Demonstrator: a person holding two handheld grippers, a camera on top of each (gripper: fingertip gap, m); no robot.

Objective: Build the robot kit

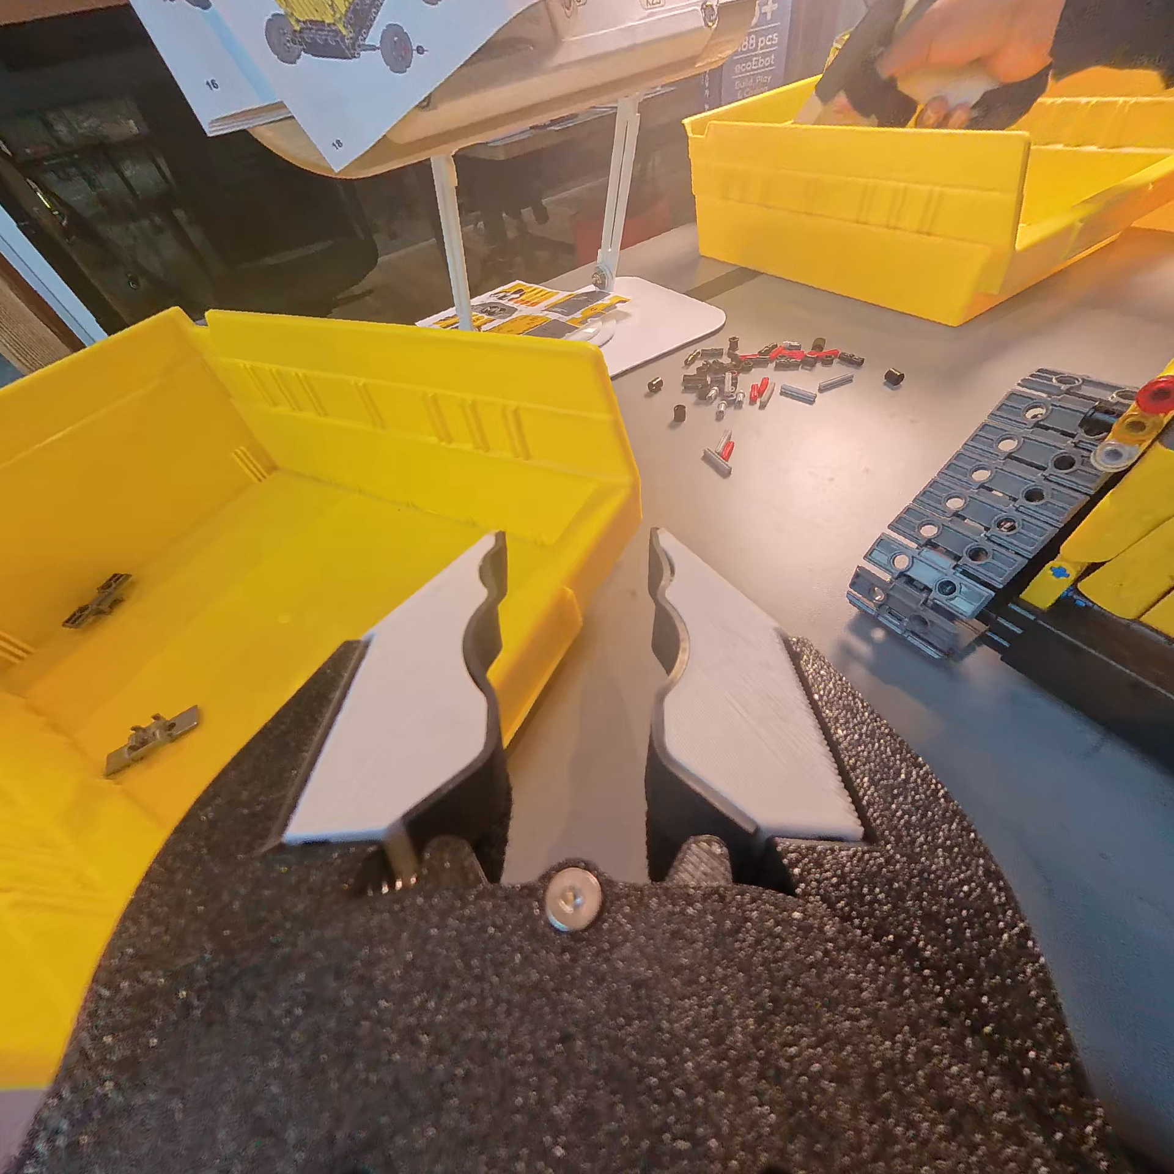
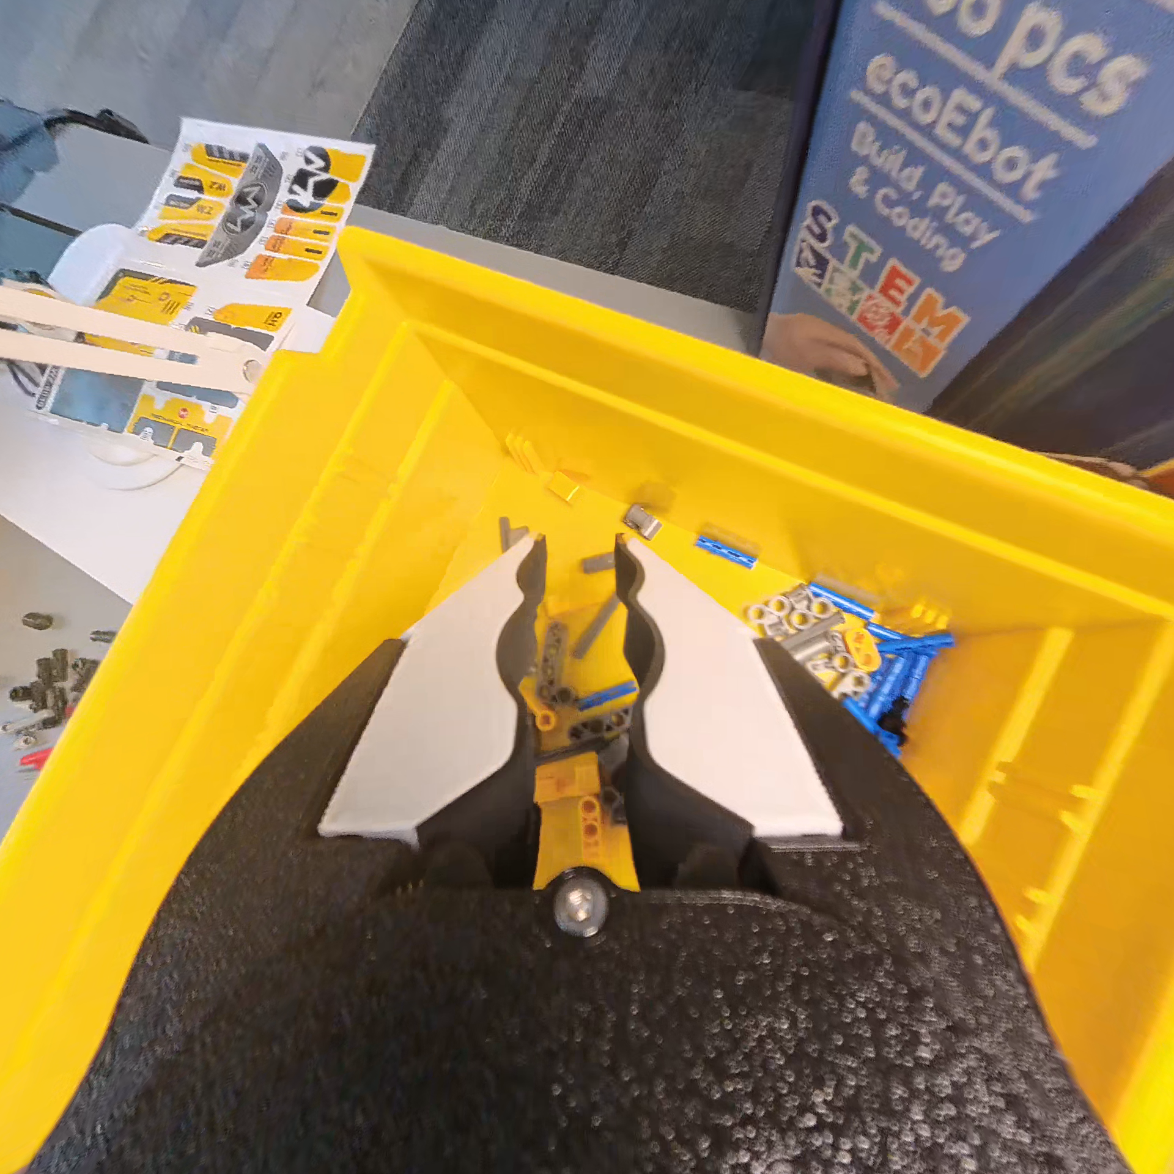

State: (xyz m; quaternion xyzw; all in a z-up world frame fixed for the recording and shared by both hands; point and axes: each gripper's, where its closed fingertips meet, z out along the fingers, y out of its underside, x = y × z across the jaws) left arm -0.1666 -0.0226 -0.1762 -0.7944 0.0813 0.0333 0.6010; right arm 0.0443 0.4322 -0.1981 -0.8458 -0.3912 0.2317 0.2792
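The left gripper (image 1: pixel 577 553) is hovering with jaws apart and empty over the grey table (image 1: pixel 794 508), just beside the near yellow plastic bin (image 1: pixel 381 419) holding two small grey track links (image 1: pixel 98 600); the right gripper (image 2: pixel 577 551) is reaching, jaws apart, into a far yellow plastic bin (image 2: pixel 699 432) above loose yellow, grey and blue building pieces (image 2: pixel 845 648), gripping nothing.

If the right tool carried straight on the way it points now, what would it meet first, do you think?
Probably the small grey plastic peg lying just ahead between the open right tool tips, on the yellow plastic bin floor; depth is unclear.
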